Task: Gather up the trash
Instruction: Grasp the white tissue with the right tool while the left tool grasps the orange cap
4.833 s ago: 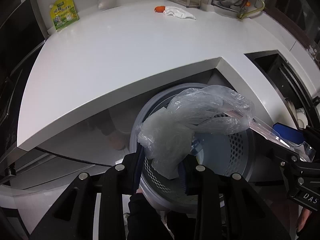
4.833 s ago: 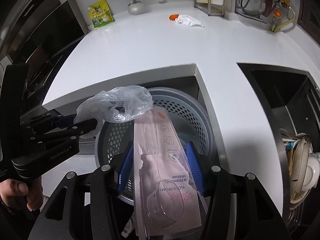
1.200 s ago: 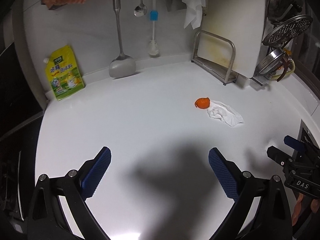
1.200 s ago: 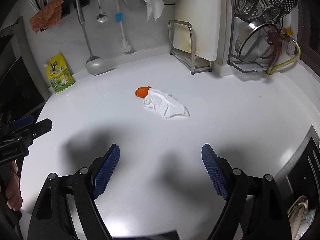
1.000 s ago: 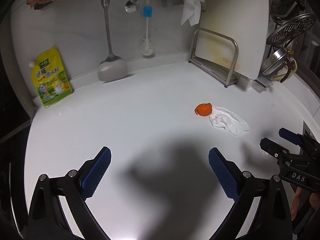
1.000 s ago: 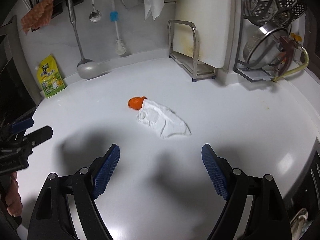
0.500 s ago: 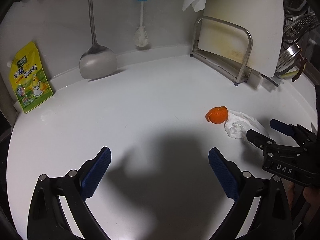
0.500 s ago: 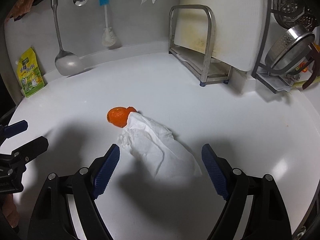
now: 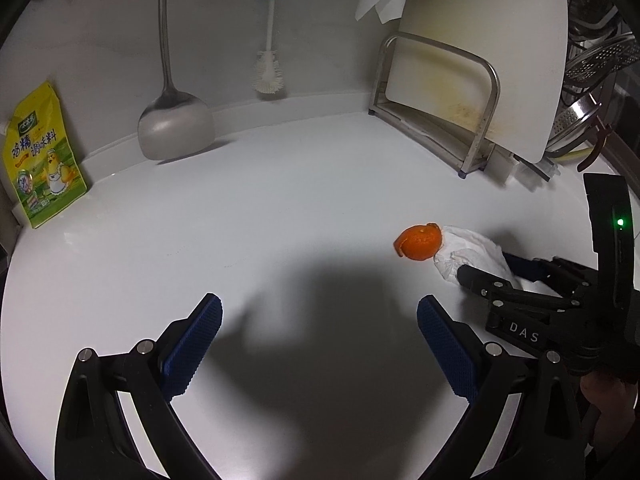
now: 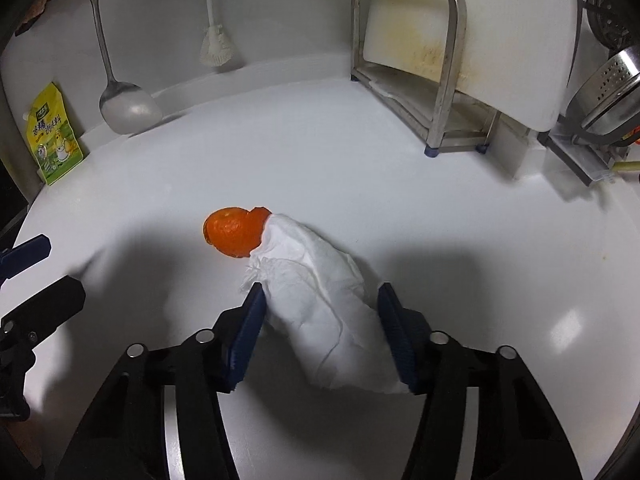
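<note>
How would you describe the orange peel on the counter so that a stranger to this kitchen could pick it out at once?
Start at the white counter, in front of the steel rack that holds the cutting board. Near its middle lies a crumpled white tissue; the orange peel touches its far left end, the only bright orange, rounded thing there.

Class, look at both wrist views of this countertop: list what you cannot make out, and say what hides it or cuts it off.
- Near end of the white tissue: in the right wrist view the right gripper, closing around it, hides it.
- Orange peel: its right part lies under the tissue.
- Yellow seasoning pouch: the small print is too small to read in the left wrist view.
- Cutting board: the top is cut off by the frame edge.
</note>
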